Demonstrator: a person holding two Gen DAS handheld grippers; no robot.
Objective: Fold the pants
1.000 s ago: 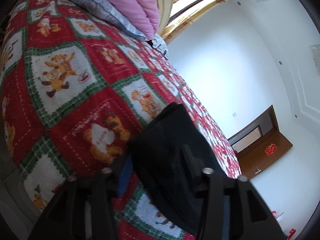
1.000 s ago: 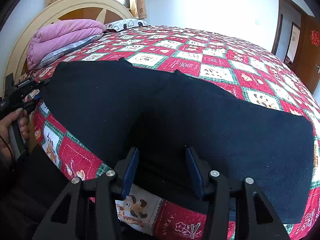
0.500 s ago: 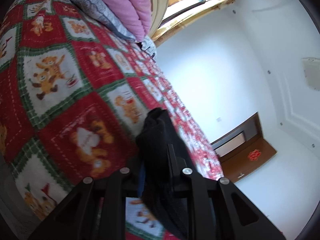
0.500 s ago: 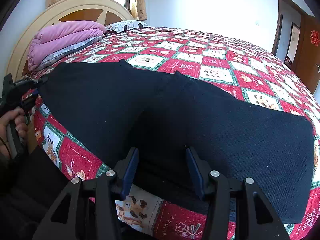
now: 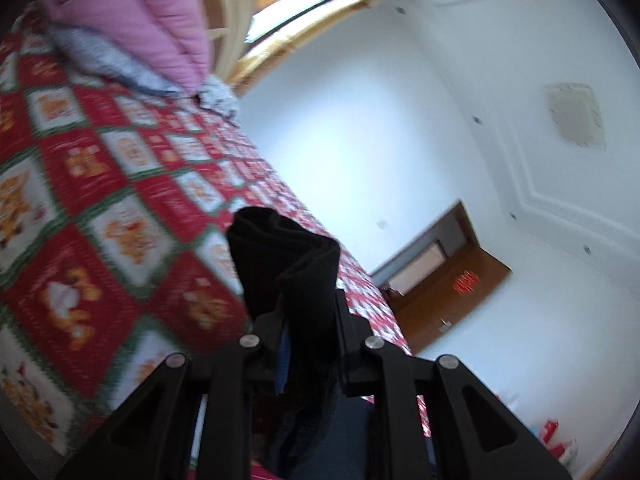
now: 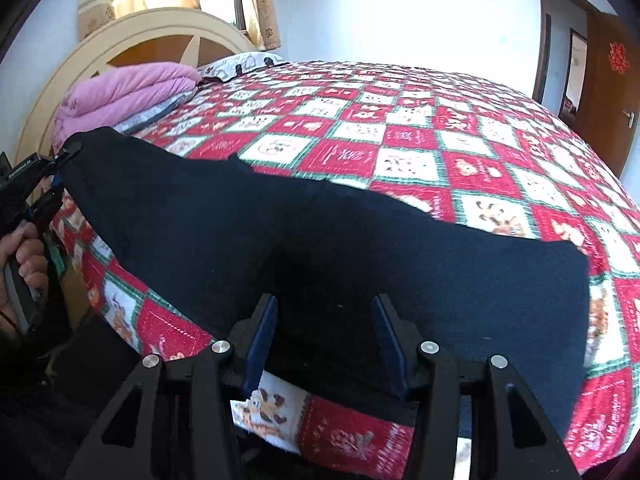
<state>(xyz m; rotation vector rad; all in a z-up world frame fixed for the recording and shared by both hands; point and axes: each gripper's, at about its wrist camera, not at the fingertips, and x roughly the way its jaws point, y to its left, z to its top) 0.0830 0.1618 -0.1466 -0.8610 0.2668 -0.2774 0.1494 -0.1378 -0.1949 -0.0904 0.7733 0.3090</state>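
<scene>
The right gripper (image 6: 324, 340) sits at the near bed edge with its jaws part-open, straddling the near hem of the pants (image 6: 340, 240); whether the pads press on the cloth cannot be told from this view. The left gripper (image 5: 310, 320) is clamped narrow on a bunched corner of the pants (image 5: 284, 256) and carries it clear of the quilt (image 5: 120, 208); in the right view that same corner (image 6: 76, 146) is raised at the far left end, just beside the person's hand (image 6: 24, 256).

Progress, as judged: early. The pants lie spread flat along the near side of the bed, one end lifted, with no fold yet laid. The carry-over, the laying down and any further fold all remain.

Edges: the near hem runs close along the bed edge, and part of it appears to hang over. The right end lies flat, well short of the far bed edge.

Open room: beyond the pants the quilt is bare across to the far side. The pink bedding (image 6: 128, 92) and headboard (image 6: 160, 28) stand far left, well apart from the cloth. The door (image 6: 608, 80) is far right.
</scene>
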